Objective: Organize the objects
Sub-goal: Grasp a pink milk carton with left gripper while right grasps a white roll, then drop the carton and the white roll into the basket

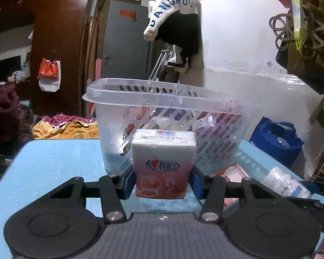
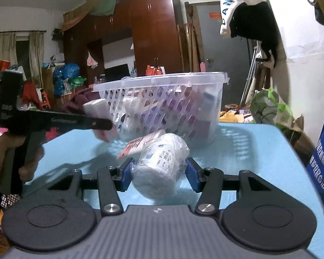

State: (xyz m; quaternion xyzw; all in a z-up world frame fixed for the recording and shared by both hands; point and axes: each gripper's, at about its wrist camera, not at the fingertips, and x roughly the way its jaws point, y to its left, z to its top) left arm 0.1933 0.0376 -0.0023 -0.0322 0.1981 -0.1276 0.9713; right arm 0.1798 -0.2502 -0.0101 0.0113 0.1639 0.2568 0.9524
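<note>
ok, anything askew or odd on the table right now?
Nothing spilled or damaged. The clear basket stands upright on the blue table. A flat red packet lies loose beside it. The left gripper holds a tissue pack upright; the right gripper holds a plastic-wrapped bottle.

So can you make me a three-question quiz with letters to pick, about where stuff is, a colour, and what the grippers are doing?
1. Where is the basket?
A. on the table
B. on the floor
C. hanging on the wall

2. What colour is the table?
A. red
B. light blue
C. black

3. What is the left gripper doing?
A. open, nothing in it
B. shut on the tissue pack
C. out of view

Answers:
1 A, it stands on the tabletop.
2 B, the bare top is light blue.
3 B, its pads press the tissue pack.
</note>
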